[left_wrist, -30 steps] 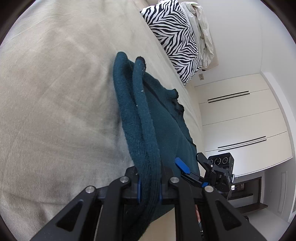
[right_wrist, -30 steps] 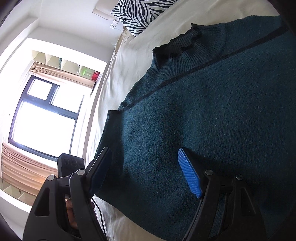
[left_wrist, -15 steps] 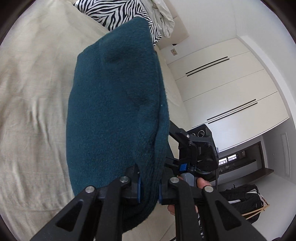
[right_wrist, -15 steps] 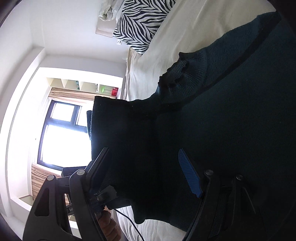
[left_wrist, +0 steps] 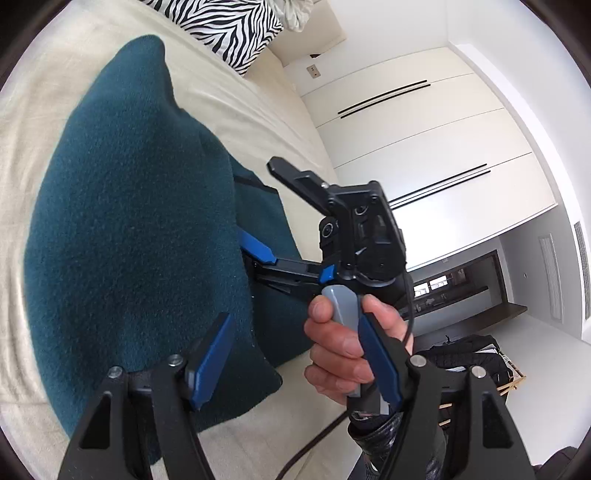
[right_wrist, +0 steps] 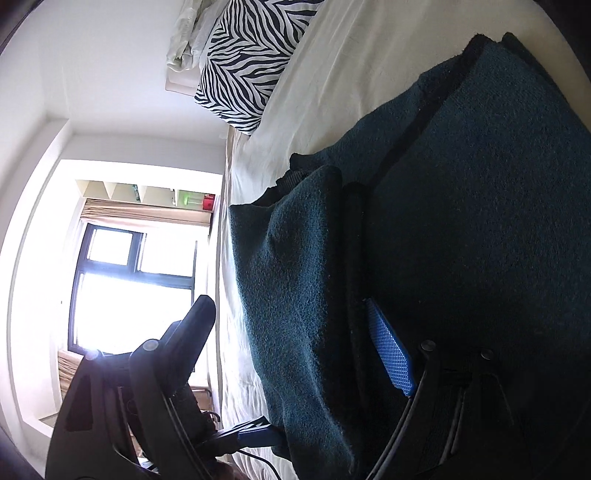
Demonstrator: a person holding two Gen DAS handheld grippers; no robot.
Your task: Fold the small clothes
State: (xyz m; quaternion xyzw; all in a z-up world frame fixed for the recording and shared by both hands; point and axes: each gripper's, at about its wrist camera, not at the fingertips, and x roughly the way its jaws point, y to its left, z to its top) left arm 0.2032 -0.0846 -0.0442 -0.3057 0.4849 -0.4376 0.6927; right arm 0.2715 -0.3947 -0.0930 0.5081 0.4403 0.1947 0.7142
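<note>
A dark teal knit sweater (left_wrist: 129,229) lies on the cream bed sheet (left_wrist: 240,103), one side folded over its body. My left gripper (left_wrist: 293,321) hovers at the sweater's near edge. Its jaws are opening, and the blue pads (left_wrist: 210,362) press on nothing. In the right wrist view the folded flap (right_wrist: 295,277) lies between the fingers of my right gripper (right_wrist: 295,332). Those jaws are opening wide, with the blue pad (right_wrist: 388,350) resting by the cloth without pinching it. A hand (left_wrist: 343,339) holds the right gripper (left_wrist: 266,206) just beyond the left one.
A zebra-striped pillow (left_wrist: 229,29) sits at the head of the bed. White wardrobe doors (left_wrist: 424,147) stand to the right, with a dark bag (left_wrist: 472,354) on the floor below. A bright window (right_wrist: 129,288) is beyond the bed's far side.
The left gripper carried the sweater's side over the body towards the right gripper, then opened and let the cloth drop. The right gripper's jaws widened a little.
</note>
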